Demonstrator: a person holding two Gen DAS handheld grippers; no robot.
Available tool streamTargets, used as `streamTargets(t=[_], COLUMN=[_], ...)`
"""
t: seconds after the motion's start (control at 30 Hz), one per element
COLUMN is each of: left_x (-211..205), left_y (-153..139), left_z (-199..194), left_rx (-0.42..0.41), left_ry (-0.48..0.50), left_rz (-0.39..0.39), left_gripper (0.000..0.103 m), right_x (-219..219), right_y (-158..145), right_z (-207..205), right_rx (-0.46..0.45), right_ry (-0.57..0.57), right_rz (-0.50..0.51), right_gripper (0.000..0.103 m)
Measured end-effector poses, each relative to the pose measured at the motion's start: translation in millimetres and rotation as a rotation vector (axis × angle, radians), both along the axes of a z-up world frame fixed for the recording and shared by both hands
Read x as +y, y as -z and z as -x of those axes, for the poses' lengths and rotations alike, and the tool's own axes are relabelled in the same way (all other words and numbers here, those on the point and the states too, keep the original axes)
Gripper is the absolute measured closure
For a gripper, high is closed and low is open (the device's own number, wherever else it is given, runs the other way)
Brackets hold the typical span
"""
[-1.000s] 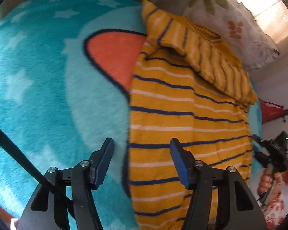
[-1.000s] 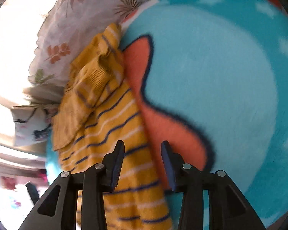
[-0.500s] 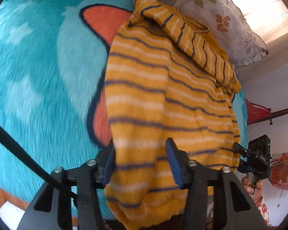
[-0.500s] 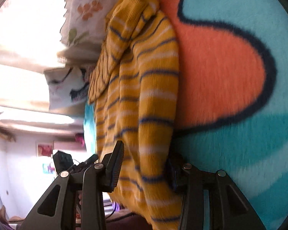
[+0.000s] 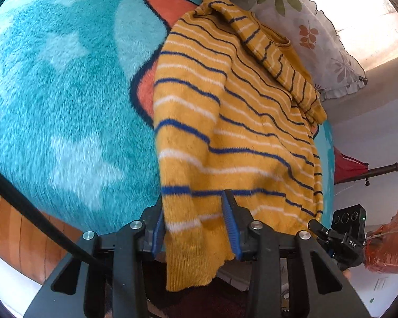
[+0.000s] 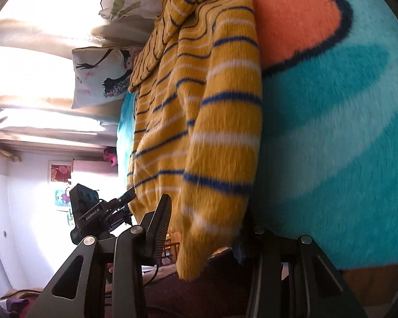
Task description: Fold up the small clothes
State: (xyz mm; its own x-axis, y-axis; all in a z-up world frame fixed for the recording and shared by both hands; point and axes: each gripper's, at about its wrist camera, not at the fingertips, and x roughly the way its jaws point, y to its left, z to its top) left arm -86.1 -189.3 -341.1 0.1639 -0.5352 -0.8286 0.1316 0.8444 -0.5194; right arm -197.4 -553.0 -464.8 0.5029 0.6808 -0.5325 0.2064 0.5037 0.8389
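Observation:
A yellow knit sweater with blue and white stripes lies on a teal plush blanket, its hem lifted toward me. My left gripper is shut on one hem corner, cloth bunched between its blue pads. My right gripper holds the other hem corner of the sweater; its right finger is hidden behind the cloth. Each gripper shows in the other's view, at the right edge and at lower left.
The blanket has an orange patch with a dark outline. Floral pillows lie beyond the sweater's collar, and another pillow beside them. The wooden bed edge is at lower left.
Both grippers closed on the sweater's hem and lifted it off the blanket, pulling it back toward me; the lower part now hangs from the fingers.

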Motion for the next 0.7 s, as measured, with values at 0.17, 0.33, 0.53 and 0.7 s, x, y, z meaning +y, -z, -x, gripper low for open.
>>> streamTargets(t=[0.17, 0.33, 0.53, 0.7], left_x=[-5, 5, 32, 26], left_y=[-1, -7, -57, -46], left_z=[8, 6, 50, 66], left_rx=[-0.019, -0.029, -0.072, -0.032], left_ry=[0.004, -0.066, -0.076, -0.052], left_rz=[-0.042, -0.067, -0.002, -0.04], left_gripper=[0.087, 0.096, 0.096, 0.096], right_x=[1, 5, 31, 42], right_y=[-1, -11, -59, -59], right_z=[2, -3, 37, 62], right_rx=[-0.004, 0.019, -0.092, -0.083], right_ry=[0.024, -0.022, -0.251, -0.313], right_rz=[0.025, 0.195, 0.28, 0.331], right_gripper=[0.064, 0.095, 0.096, 0.096])
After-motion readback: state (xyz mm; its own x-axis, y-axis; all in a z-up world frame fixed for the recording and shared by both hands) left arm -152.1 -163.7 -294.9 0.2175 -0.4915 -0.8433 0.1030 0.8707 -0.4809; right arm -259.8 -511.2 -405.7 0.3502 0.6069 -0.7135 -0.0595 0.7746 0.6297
